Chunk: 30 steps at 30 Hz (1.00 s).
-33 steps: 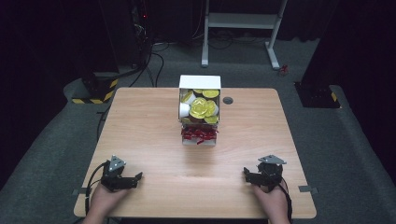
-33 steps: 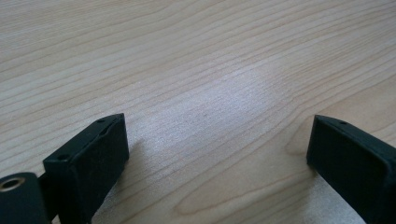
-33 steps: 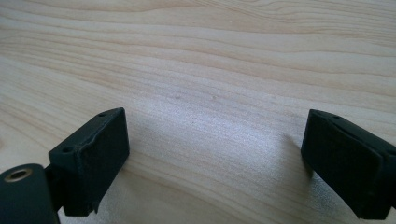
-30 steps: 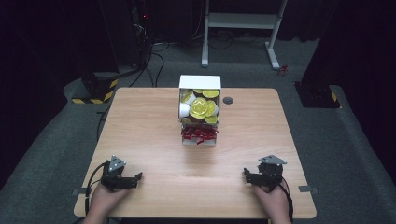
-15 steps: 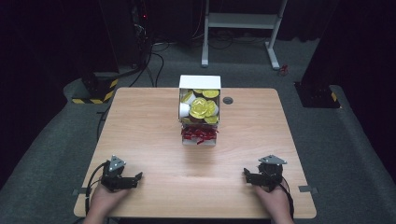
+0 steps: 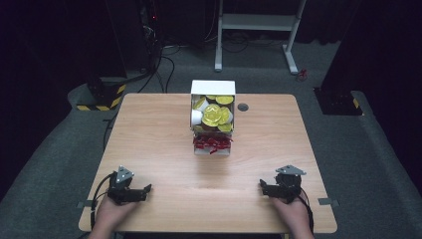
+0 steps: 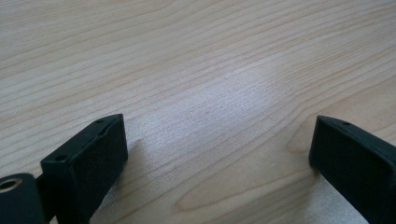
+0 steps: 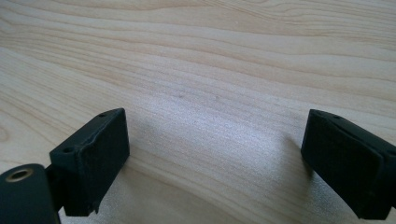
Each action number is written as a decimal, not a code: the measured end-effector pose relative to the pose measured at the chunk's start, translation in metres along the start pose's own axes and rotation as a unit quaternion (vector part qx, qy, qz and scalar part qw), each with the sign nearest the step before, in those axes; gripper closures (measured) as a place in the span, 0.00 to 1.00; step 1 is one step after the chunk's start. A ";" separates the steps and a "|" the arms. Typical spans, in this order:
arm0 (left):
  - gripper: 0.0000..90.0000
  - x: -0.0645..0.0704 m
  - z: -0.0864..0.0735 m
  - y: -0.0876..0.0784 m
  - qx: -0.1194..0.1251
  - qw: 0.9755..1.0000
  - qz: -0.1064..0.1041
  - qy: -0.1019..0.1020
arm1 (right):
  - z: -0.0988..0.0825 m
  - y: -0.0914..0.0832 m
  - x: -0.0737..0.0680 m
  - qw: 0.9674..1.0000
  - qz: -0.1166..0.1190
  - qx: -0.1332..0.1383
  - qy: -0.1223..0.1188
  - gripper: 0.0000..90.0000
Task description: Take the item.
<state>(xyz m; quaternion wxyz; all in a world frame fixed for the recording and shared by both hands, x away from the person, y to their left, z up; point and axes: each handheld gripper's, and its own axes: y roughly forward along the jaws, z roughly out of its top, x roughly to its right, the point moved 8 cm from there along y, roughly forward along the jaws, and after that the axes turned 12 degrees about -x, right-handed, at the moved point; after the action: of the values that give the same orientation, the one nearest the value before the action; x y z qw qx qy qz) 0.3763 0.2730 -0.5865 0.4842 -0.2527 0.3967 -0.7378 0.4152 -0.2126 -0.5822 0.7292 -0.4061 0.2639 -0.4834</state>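
1. Both grippers are resting low on the near edge of the table (image 6: 164,124), the left gripper (image 6: 144,189) at the near left corner and the right gripper (image 6: 262,186) at the near right corner, each gripped by a hand (image 6: 110,215) coming in from below.
2. Each one is sitting with its jaws spread wide and nothing between them; in the left gripper view and the right gripper view the black fingers (image 7: 88,161) are framing bare wood grain.
3. Judging by this, the person is waiting at a rest pose, well apart from the work, likely so that both arms are starting from a steady, even position.
4. Nearest to them, at the middle of the table toward its far side, a white box (image 6: 213,87) is standing open toward the camera, packed with yellow-topped cups (image 6: 215,115).
5. Just in front of the box, touching or nearly touching it, a small clear tray of red pieces (image 6: 212,144) is lying; what they are is too small to tell.
6. A dark round grommet (image 6: 243,107) is sitting in the tabletop just right of the box.
7. Light wood is covering the table, and grey carpet (image 6: 358,149) is surrounding it.
8. Beyond, the room is lying dark, with a white metal stand (image 6: 259,22), trailing cables (image 6: 159,59) and a base striped yellow and black (image 6: 99,97).
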 end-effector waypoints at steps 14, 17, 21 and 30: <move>0.05 -0.001 -0.001 -0.002 -0.001 1.000 0.004 -0.005 | 0.000 0.000 0.000 1.000 0.000 -0.001 0.002 0.09; 0.08 -0.003 0.001 -0.005 0.013 1.000 0.010 -0.012 | 0.000 0.000 0.000 1.000 0.000 -0.001 0.002 0.09; 0.08 0.001 0.009 -0.013 0.033 0.999 -0.013 -0.030 | -0.001 -0.001 0.000 1.000 0.002 0.001 -0.007 0.09; 0.08 0.007 0.023 -0.027 0.059 0.998 -0.017 -0.023 | -0.003 -0.002 -0.001 1.000 0.004 -0.002 -0.003 0.09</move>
<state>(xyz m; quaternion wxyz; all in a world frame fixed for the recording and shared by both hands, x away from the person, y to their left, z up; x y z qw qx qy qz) 0.3769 0.2646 -0.5519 0.4944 -0.2478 0.3369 -0.7620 0.4116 -0.2132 -0.5822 0.7314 -0.4076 0.2643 -0.4786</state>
